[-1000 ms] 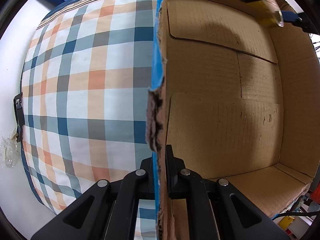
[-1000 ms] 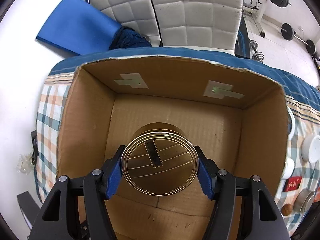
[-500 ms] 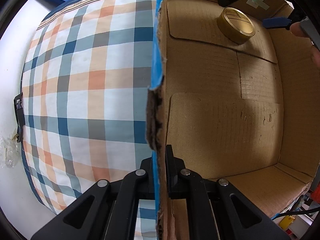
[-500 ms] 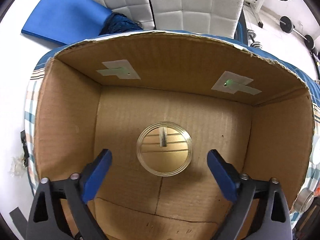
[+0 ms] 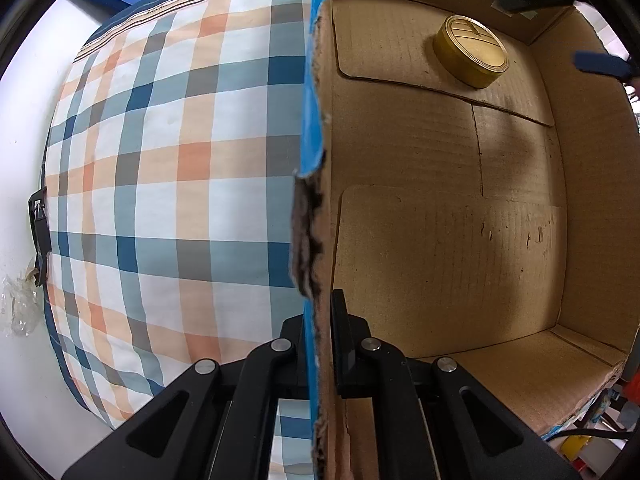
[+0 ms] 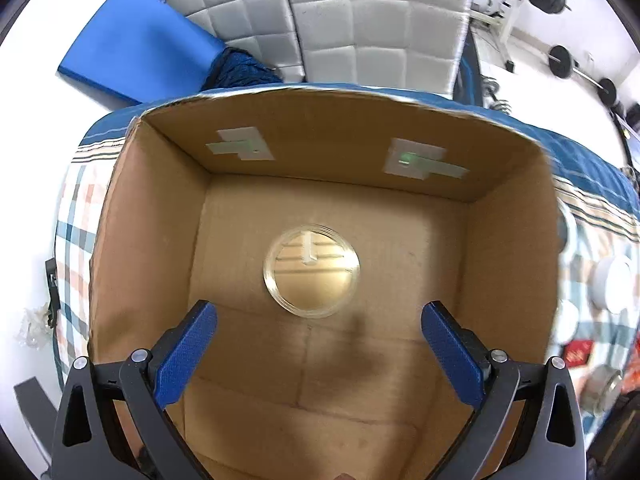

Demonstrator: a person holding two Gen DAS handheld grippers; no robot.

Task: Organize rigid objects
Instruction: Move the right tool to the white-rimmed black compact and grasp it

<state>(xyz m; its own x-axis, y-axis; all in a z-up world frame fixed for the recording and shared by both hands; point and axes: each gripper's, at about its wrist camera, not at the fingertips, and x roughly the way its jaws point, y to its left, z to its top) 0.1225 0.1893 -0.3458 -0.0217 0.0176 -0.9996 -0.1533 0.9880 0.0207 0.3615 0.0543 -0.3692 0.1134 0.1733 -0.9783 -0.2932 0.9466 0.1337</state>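
Inside the cardboard box (image 6: 516,264): gold round tin (image 6: 311,269) flat on the floor, lid up, alone.
Right gripper (image 6: 318,342): jaws opening, spread wide, nothing between them; tin lies at 12 o'clock, just past the fingertips.
Left gripper (image 5: 320,332): clamped on the box's side wall, steadying it.
Next pieces: white lids and a metal tin (image 6: 604,388) at 3 o'clock on the checked bedspread (image 5: 160,160), nearer the right hand.
Hard to make out: those items, blurred and cut by the edge.

The tin (image 6: 311,275) lies inside the box (image 6: 144,216), which sits on the bed (image 5: 160,184); jars (image 6: 612,284) lie right of it.
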